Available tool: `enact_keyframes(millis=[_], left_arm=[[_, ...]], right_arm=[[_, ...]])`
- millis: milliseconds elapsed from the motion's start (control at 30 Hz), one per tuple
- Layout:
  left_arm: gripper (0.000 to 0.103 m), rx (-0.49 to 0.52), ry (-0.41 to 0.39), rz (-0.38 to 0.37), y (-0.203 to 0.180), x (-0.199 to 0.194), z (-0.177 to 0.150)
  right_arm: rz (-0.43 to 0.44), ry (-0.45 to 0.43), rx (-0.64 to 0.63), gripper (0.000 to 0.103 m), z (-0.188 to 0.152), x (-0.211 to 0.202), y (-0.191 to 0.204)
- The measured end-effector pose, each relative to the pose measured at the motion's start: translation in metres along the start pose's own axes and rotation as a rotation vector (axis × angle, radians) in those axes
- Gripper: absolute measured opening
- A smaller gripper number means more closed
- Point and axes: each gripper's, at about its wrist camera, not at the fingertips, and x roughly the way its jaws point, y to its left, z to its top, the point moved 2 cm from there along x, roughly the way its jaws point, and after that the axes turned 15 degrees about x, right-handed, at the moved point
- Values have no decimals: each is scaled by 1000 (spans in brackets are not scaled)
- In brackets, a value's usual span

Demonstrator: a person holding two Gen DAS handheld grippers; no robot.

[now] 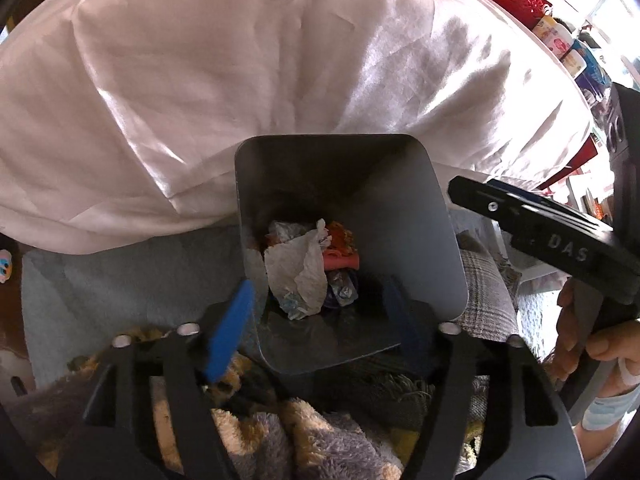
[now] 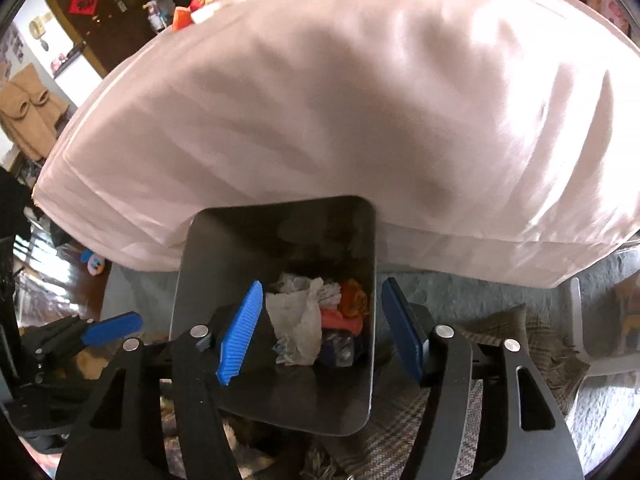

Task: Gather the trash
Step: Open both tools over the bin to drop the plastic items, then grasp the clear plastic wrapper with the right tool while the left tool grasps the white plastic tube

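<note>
A grey square trash bin (image 1: 436, 240) stands on the floor against the cloth-covered table. It holds trash: a crumpled white tissue (image 1: 298, 272), an orange-red wrapper (image 1: 340, 248) and clear plastic wrappers. My left gripper (image 1: 316, 316) is open and empty just above the bin's near rim. The bin shows in the right wrist view (image 2: 208, 280) with the same tissue (image 2: 298, 316) inside. My right gripper (image 2: 320, 332) is open and empty over the bin's mouth. The right gripper's body shows at the right of the left wrist view (image 1: 560, 240), held by a hand.
A table under a white cloth (image 1: 260, 72) fills the space behind the bin. Bottles and red items (image 1: 560, 32) stand on it at the far right. Fluffy and plaid blankets (image 1: 480, 280) lie around the bin. The left gripper's blue fingertip (image 2: 112, 330) shows at the left.
</note>
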Motion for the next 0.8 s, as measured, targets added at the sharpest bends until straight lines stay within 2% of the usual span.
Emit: enact_keyframes(millis=[33, 100, 167, 400, 500, 633, 800], left_arm=[[77, 3, -4, 4, 0, -2, 0], [92, 11, -15, 8, -1, -8, 2], [95, 17, -28, 3, -2, -16, 5], [95, -10, -122, 8, 17, -64, 24], [95, 0, -178, 70, 33, -90, 40], [95, 20, -213, 160, 58, -110, 64], [95, 33, -243, 196, 81, -117, 96]], right_arm=[[-5, -9, -4, 78, 1, -2, 0], [-24, -29, -22, 87, 3, -7, 2], [-37, -43, -42, 96, 8, -12, 6], [-35, -170, -109, 98, 49, -57, 25], [-25, -237, -127, 99, 72, -77, 35], [-19, -289, -153, 99, 99, -89, 50], [-5, -316, -183, 99, 126, -82, 69]])
